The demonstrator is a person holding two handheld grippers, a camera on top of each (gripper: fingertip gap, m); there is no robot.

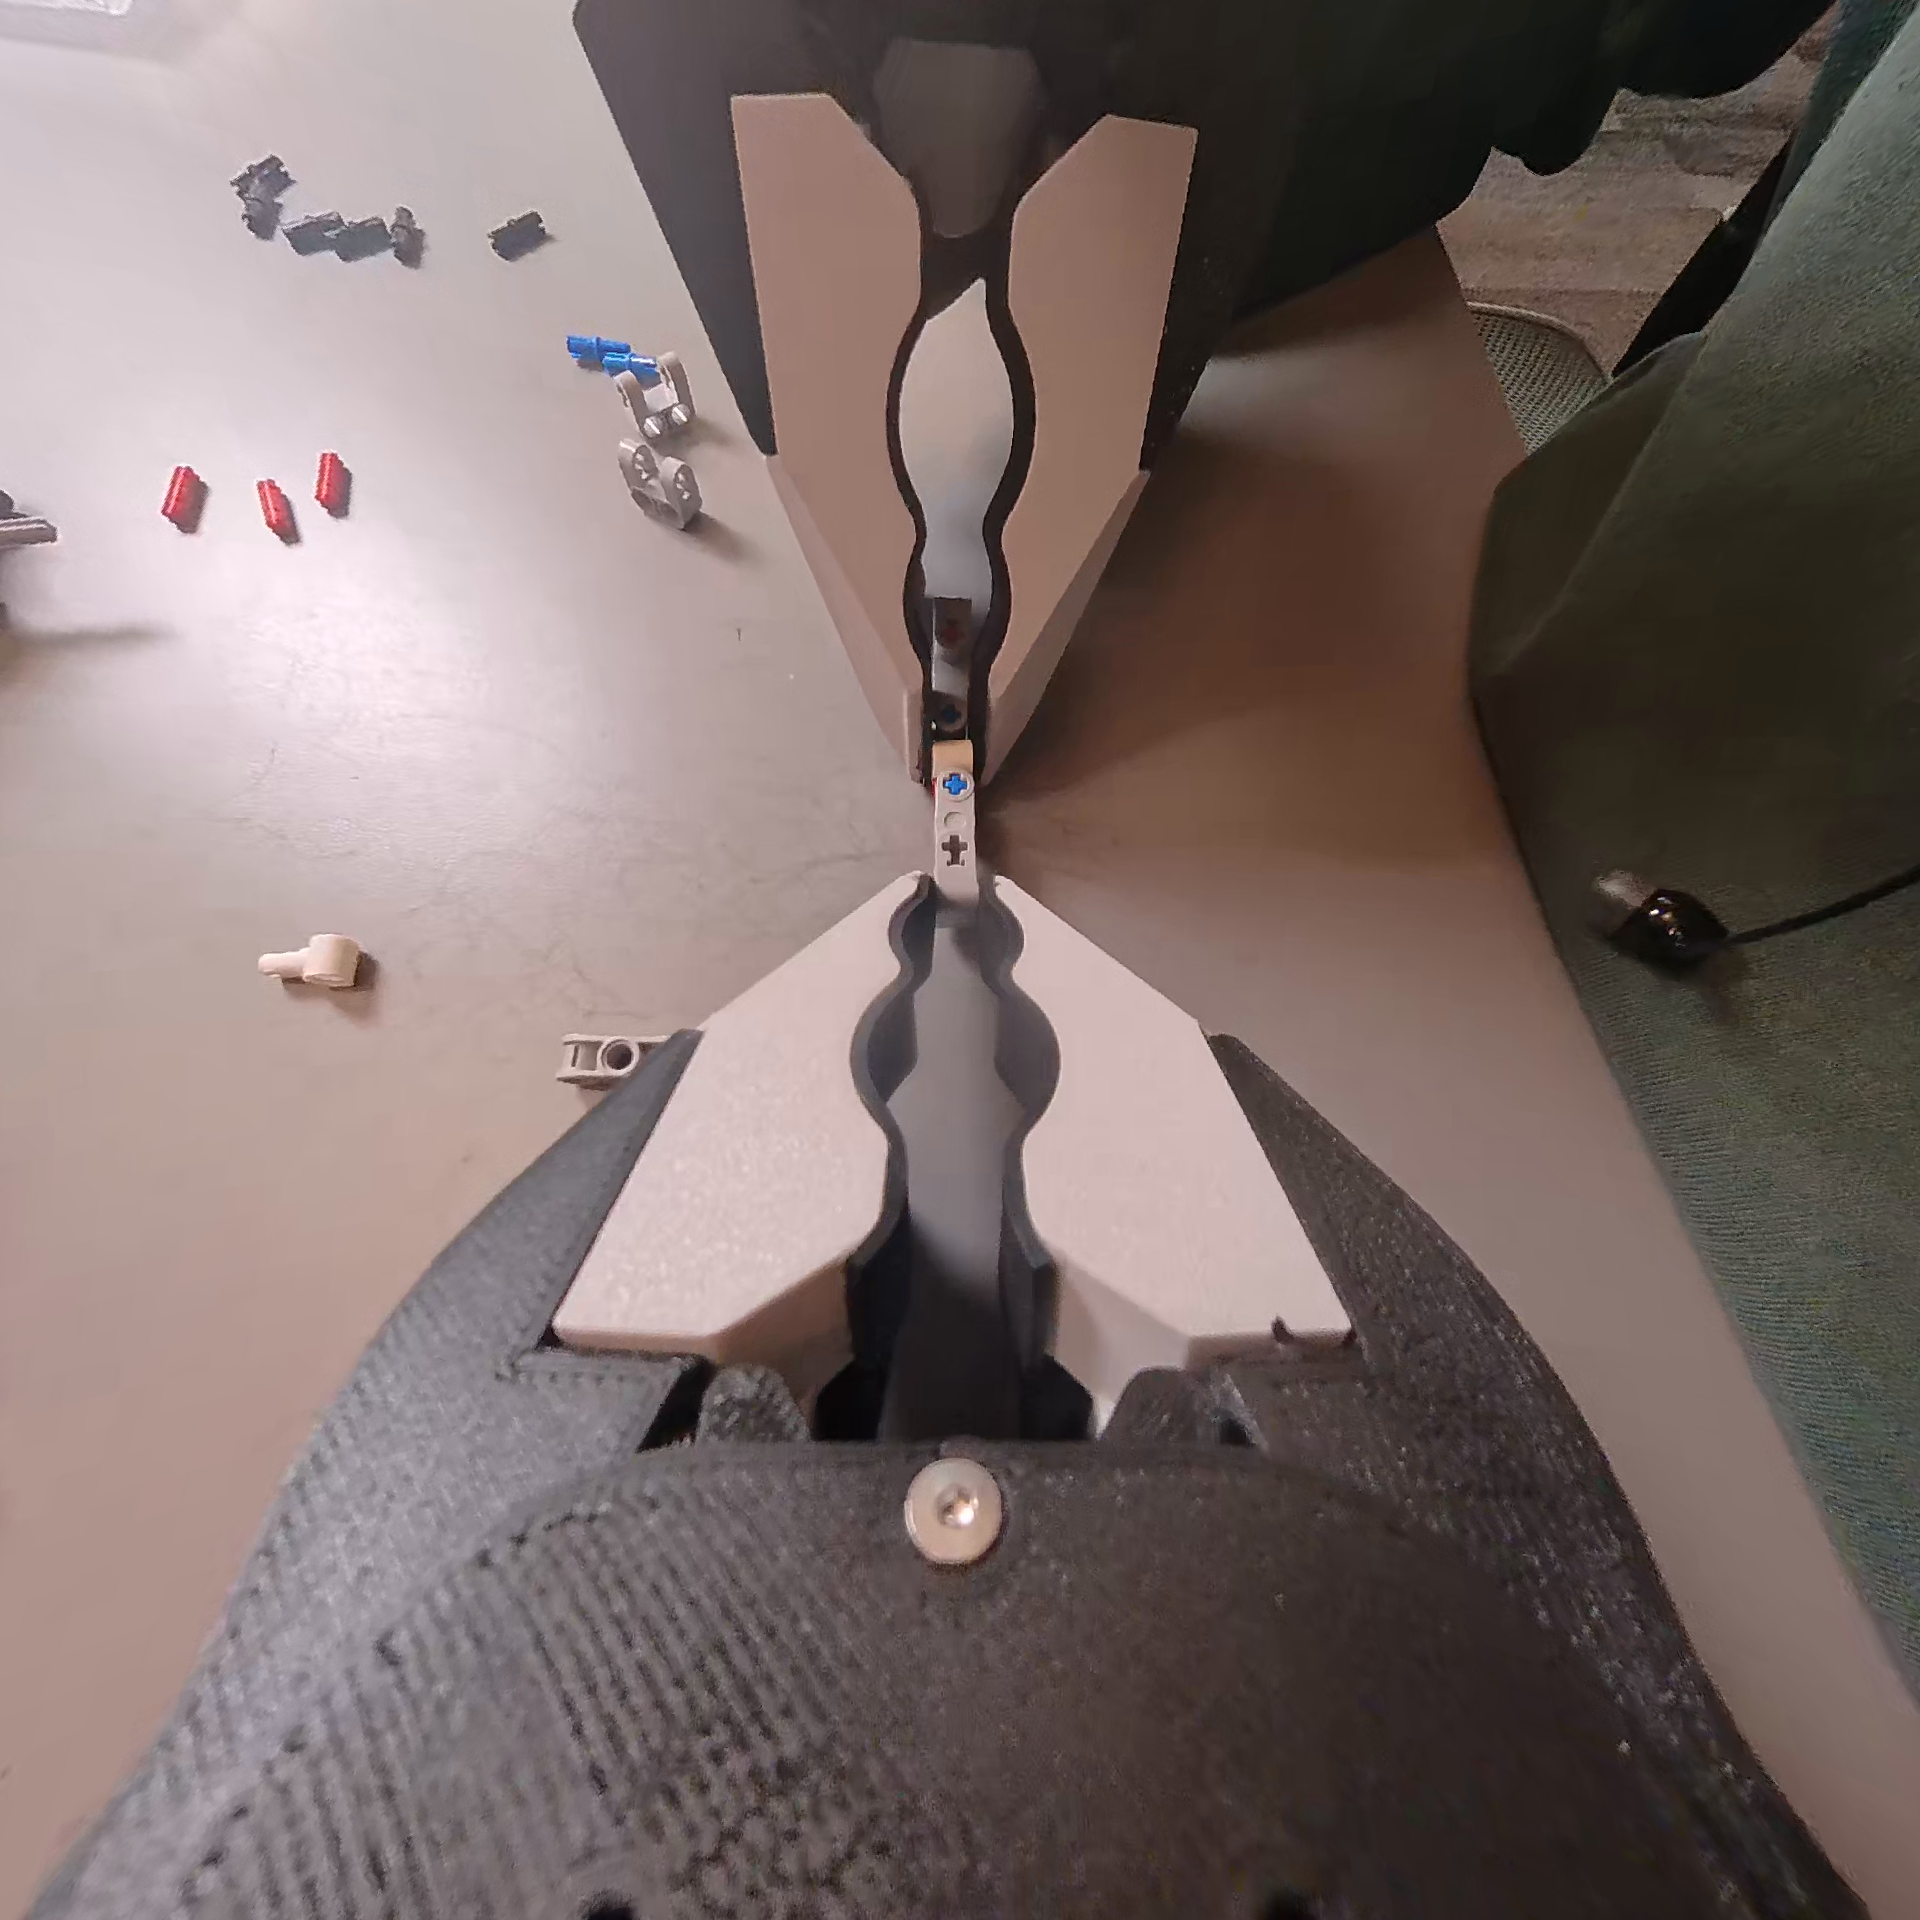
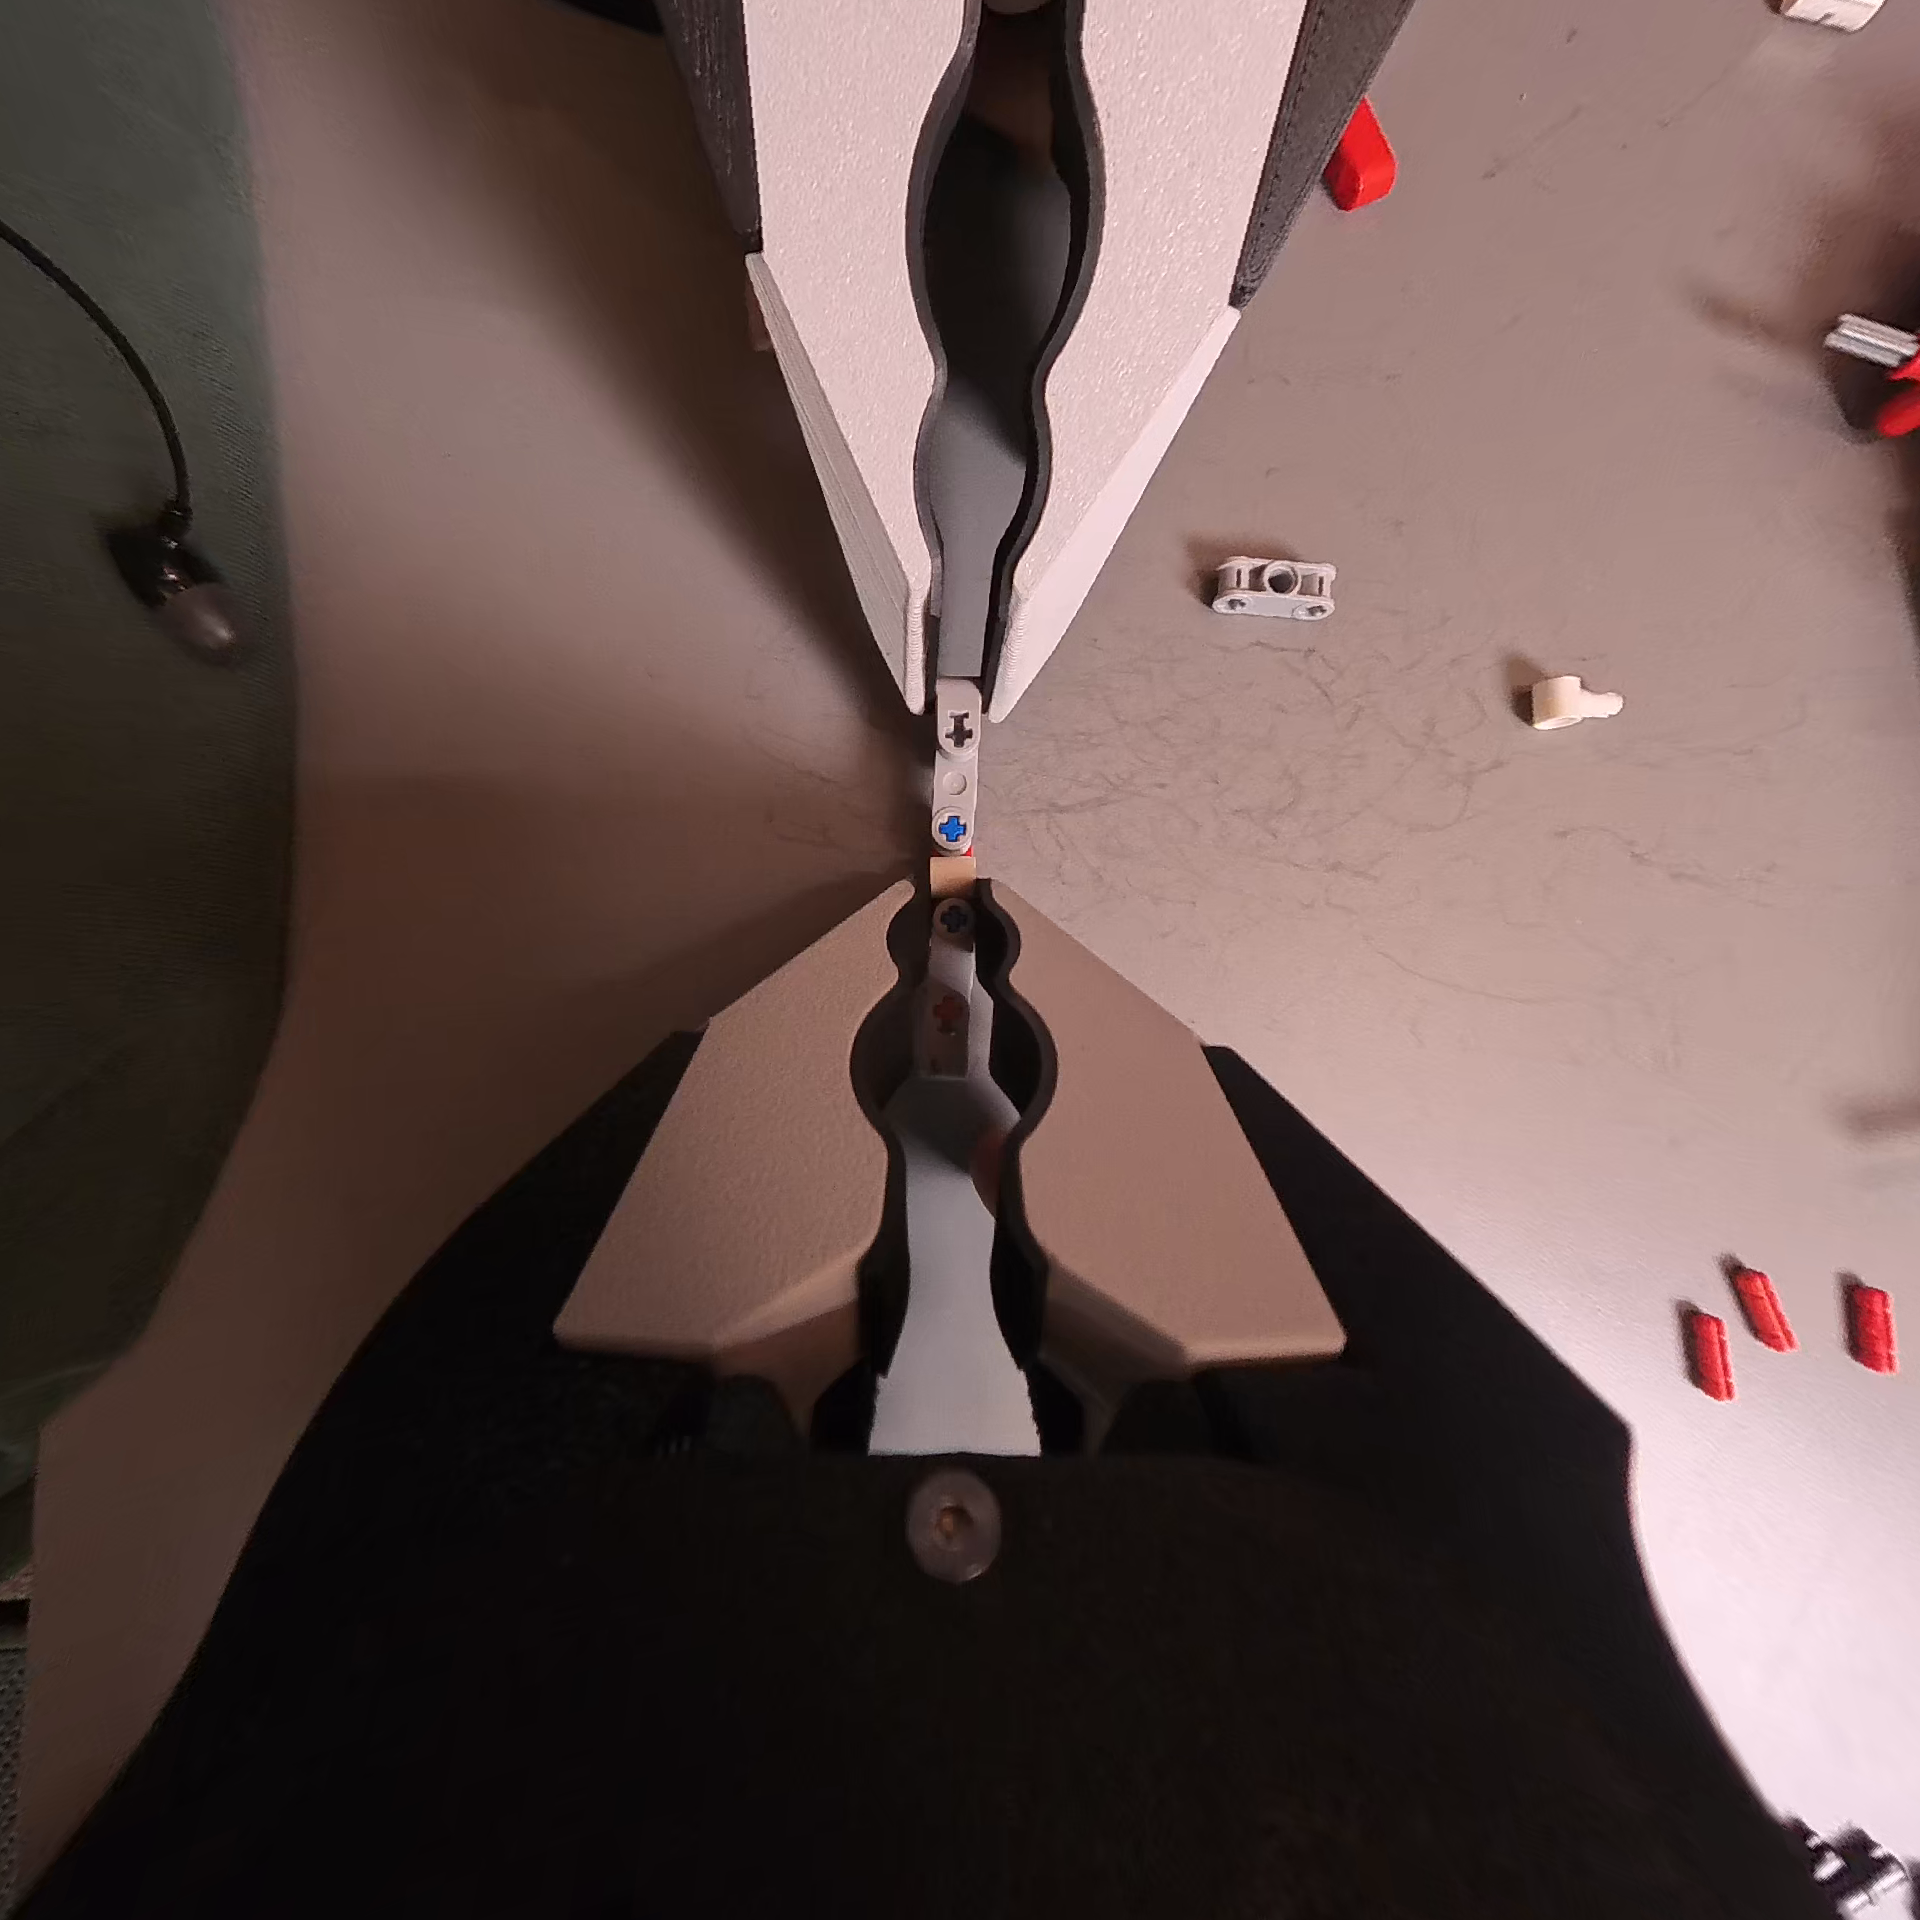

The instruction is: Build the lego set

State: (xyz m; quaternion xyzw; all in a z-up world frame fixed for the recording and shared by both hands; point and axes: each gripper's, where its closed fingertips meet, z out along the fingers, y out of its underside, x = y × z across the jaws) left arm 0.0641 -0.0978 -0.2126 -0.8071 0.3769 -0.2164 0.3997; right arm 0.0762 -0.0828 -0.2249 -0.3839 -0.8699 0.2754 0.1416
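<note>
Each camera sits just behind its own hand-held gripper, looking forward along the fingers and steeply down at the table (image 1: 416,727). The two views face each other tip to tip at close range. Both share the small grey beam (image 1: 957,831) between the tips, the tan connector (image 2: 1564,702) and the red pins (image 2: 1766,1325).

Two claws meet tip to tip, each clamped on its own end of a small build.

The left claw (image 1: 954,891) points forward with its two fingers closed to a thin slit, pinching a light grey lego beam (image 1: 955,821) at its near end. The right claw (image 2: 948,891) faces it head-on, fingers likewise pressed together on a grey lego assembly (image 2: 948,997). The two sets of fingertips sit near each other, nearly in line.
</note>
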